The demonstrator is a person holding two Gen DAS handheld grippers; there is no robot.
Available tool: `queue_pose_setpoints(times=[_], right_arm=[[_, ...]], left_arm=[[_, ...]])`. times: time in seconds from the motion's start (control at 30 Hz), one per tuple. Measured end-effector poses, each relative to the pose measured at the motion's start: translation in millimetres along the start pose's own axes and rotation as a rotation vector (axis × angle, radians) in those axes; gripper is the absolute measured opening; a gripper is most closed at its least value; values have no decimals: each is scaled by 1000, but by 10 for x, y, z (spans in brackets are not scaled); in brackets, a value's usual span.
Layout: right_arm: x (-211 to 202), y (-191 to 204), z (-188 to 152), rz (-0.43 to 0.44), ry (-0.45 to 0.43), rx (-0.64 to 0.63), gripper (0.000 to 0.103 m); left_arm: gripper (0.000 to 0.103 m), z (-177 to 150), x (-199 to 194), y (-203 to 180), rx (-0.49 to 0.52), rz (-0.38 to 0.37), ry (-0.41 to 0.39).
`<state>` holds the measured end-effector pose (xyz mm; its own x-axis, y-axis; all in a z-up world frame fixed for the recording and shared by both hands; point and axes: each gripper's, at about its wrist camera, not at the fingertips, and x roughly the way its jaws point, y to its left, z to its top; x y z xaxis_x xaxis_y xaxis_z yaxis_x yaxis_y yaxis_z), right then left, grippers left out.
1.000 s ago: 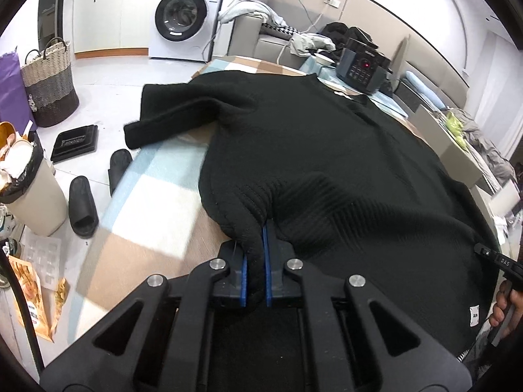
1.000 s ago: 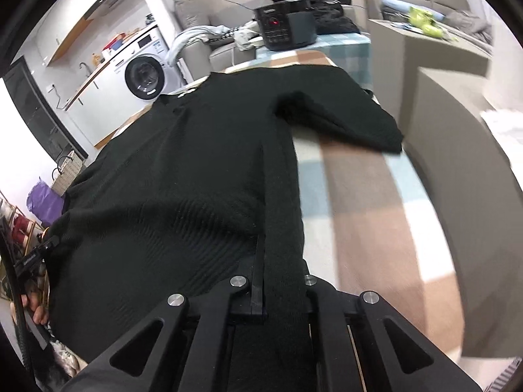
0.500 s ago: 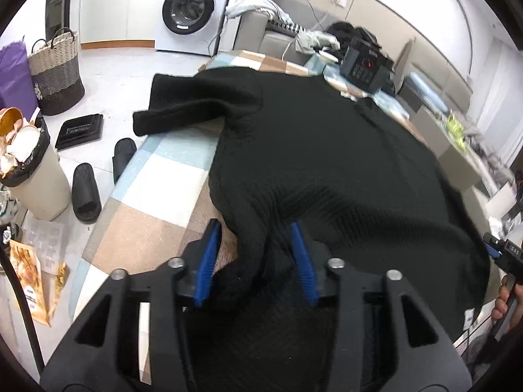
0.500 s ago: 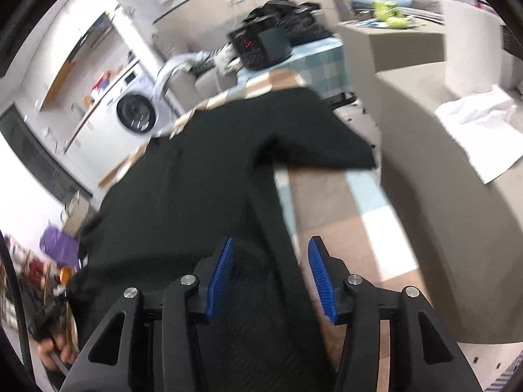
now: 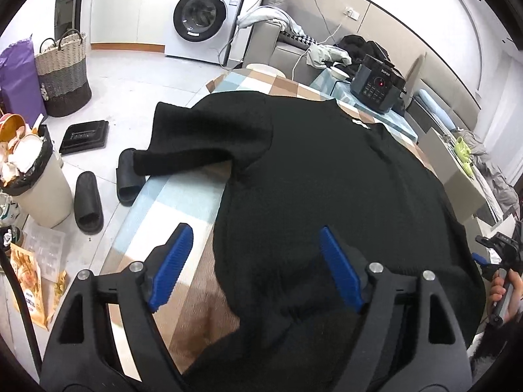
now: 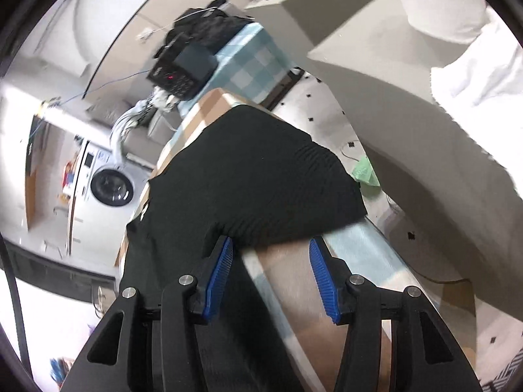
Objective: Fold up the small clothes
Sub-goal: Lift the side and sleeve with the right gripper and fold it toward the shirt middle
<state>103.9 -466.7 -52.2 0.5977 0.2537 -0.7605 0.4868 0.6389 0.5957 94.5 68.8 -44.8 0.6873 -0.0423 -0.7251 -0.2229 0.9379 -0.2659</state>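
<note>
A black knit sweater (image 5: 327,176) lies spread over the table's checked cloth (image 5: 183,196), with its left sleeve (image 5: 202,137) folded across the table's edge. My left gripper (image 5: 255,261) hovers over the sweater's near hem. Its jaws are opening, and the hem lies loose between the blue pads (image 5: 170,268), which do not press on it. My right gripper (image 6: 271,274) is rolled over to one side and open, with only bare tablecloth (image 6: 287,281) between its pads. The right sleeve (image 6: 261,176) lies just ahead of its fingertips.
A black cooker (image 5: 379,88) stands at the table's far end. On the floor to the left are slippers (image 5: 88,202), a full bin (image 5: 36,176) and a woven basket (image 5: 63,72). A grey sofa (image 6: 425,150) runs close along the right side. A hand (image 5: 503,290) shows at the right edge.
Both grippers let go of the sweater's hem and opened. The left one rose a little and spread wider. The right one swung sideways to the right sleeve and rolled.
</note>
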Motion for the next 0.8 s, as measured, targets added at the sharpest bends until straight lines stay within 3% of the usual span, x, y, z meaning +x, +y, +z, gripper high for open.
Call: queue_pose_setpoints(times=[0.2, 0.6, 0.8], right_arm=[[182, -55, 93, -29, 38, 54, 50], [164, -73, 183, -104, -10, 93, 50], [219, 37, 229, -195, -26, 21, 50]], left_arm=[[78, 157, 168, 3, -9, -5, 10], [78, 195, 335, -32, 7, -22, 21], [78, 171, 365, 7, -4, -29, 31]])
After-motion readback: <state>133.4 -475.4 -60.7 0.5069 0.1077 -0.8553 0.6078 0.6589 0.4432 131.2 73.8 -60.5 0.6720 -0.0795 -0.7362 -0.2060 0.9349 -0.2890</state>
